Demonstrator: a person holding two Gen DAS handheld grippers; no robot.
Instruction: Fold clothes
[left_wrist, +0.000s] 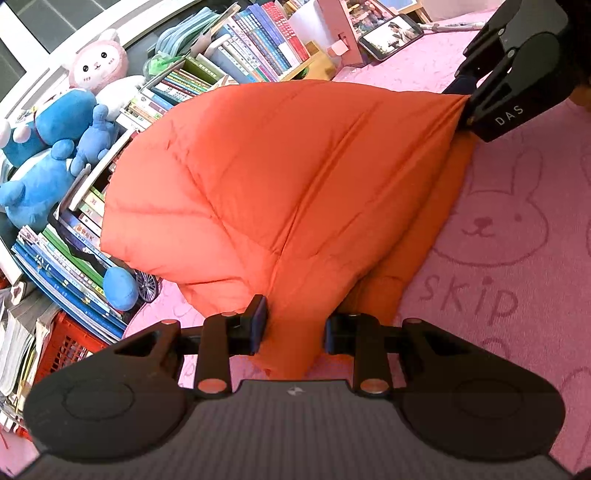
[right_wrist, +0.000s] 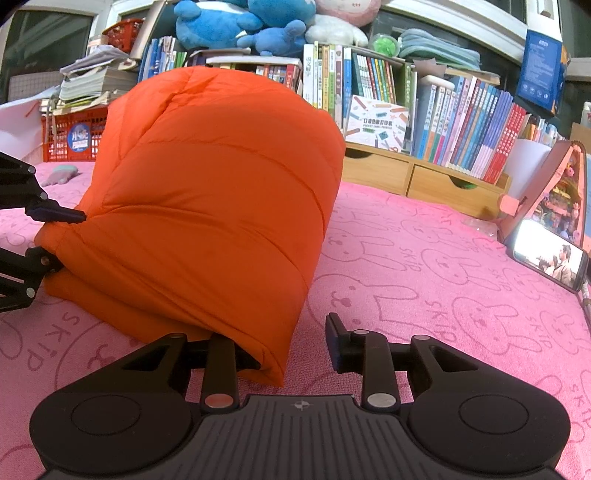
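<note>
Left wrist view: our left tongs (left_wrist: 293, 325) pinched the orange puffer jacket (left_wrist: 280, 177) – right tongs (left_wrist: 466, 112) at two o'clock gripped its other corner – mid-fold, we judged; next, lay it flat.

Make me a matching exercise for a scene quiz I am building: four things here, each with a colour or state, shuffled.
Things:
1. padded jacket
2. phone
3. towel
4. crate

States:
A. pink, printed with rabbits
B. red, beside the book stacks
C. screen lit, leaning
D. orange, a corner between each hand-held gripper's fingers

Pairs: 1-D, 2-C, 3-A, 4-B
</note>
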